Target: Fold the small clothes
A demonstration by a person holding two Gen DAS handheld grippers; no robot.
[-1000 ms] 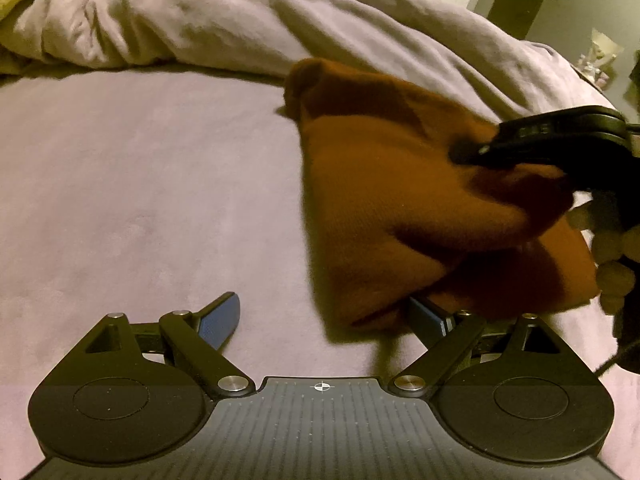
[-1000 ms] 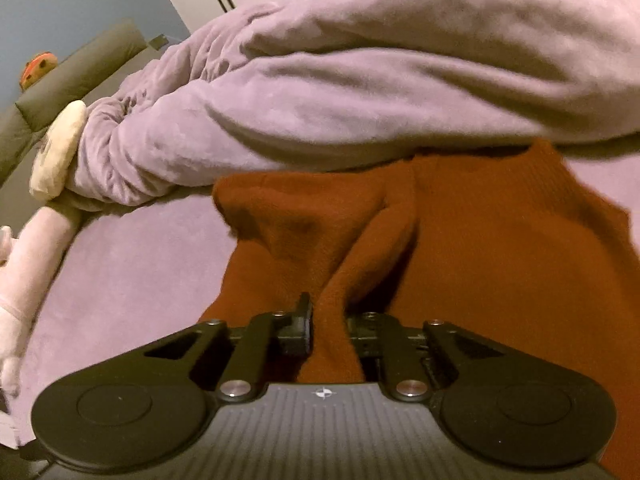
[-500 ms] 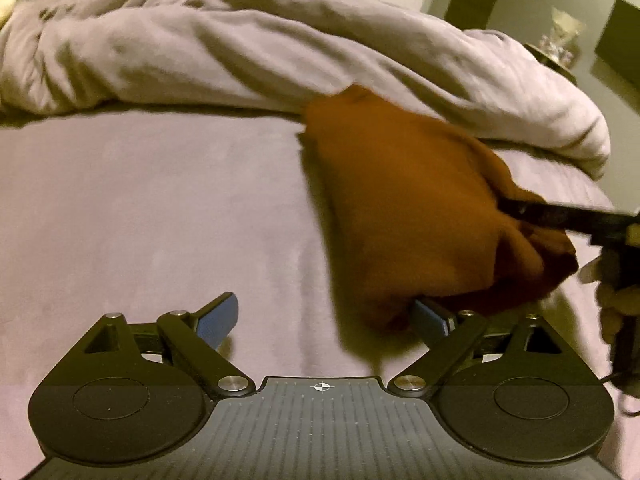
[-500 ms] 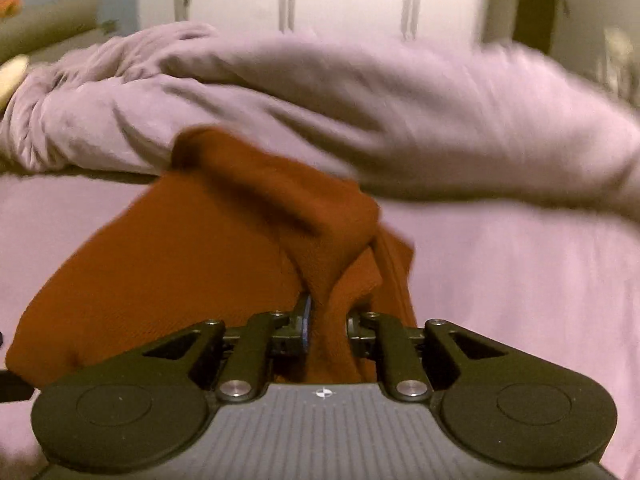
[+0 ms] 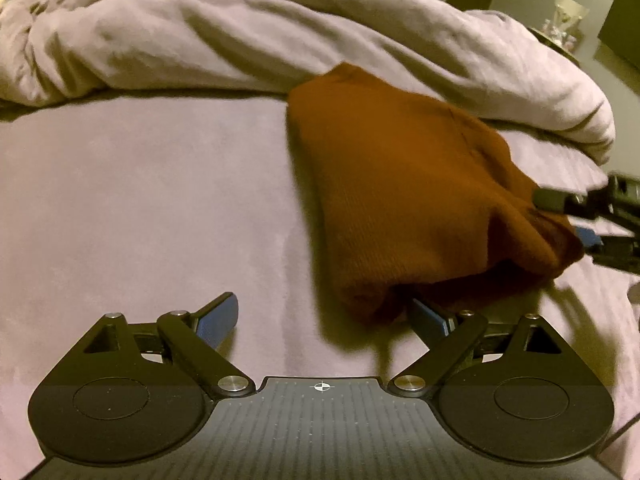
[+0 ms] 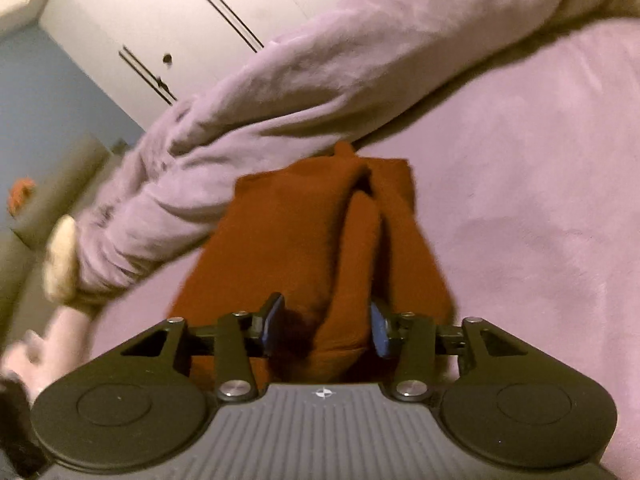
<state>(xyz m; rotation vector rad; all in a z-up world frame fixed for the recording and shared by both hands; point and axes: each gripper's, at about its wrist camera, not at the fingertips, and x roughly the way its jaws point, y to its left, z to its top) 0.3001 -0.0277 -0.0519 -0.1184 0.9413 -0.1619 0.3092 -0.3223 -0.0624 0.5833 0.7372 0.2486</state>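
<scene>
Left wrist view shows the rust-brown knitted garment folded on the mauve bedsheet, the left gripper spread wide beside it, the right gripper parted around a fold, seemingly releasing it.

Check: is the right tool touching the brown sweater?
Cannot tell. The right wrist view shows the right tool open around a fold of the sweater, but contact with either pad is unclear.

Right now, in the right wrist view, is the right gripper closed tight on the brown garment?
No, the right gripper stands open, its blue pads apart on either side of a fold of the brown garment.
</scene>
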